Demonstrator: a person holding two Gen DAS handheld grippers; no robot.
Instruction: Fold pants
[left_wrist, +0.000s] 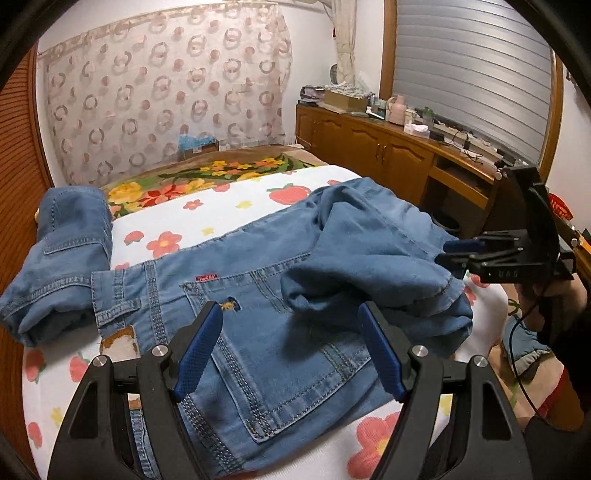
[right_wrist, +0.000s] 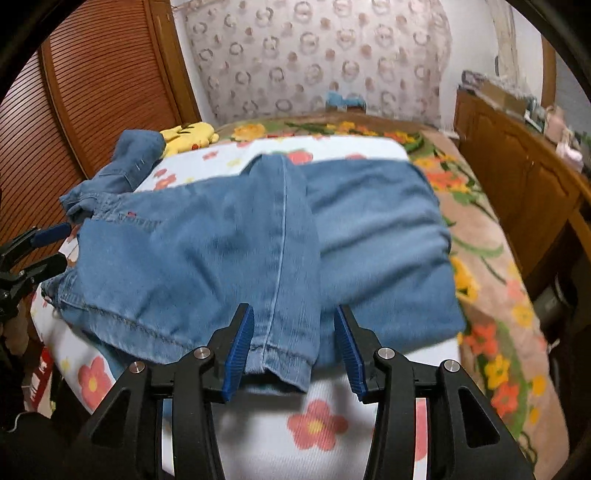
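Note:
Blue denim pants (left_wrist: 266, 295) lie on a white flowered bed cover (left_wrist: 166, 221), waist toward the left gripper, with the legs folded back over the seat. My left gripper (left_wrist: 291, 314) is open just above the back pocket, holding nothing. My right gripper (right_wrist: 293, 314) is open, its blue pads either side of a leg hem (right_wrist: 280, 365) that lies loose on the pants (right_wrist: 221, 254). The right gripper also shows in the left wrist view (left_wrist: 454, 254) at the pants' right edge. The left gripper shows in the right wrist view (right_wrist: 55, 247) at the far left.
A second folded denim garment (left_wrist: 62, 258) lies at the cover's left end, by a yellow plush toy (right_wrist: 190, 134). A flowered blanket (right_wrist: 491, 280) covers the bed beyond. A wooden cabinet (left_wrist: 388, 147) with clutter stands on the right, a slatted wooden door (right_wrist: 96, 96) on the left.

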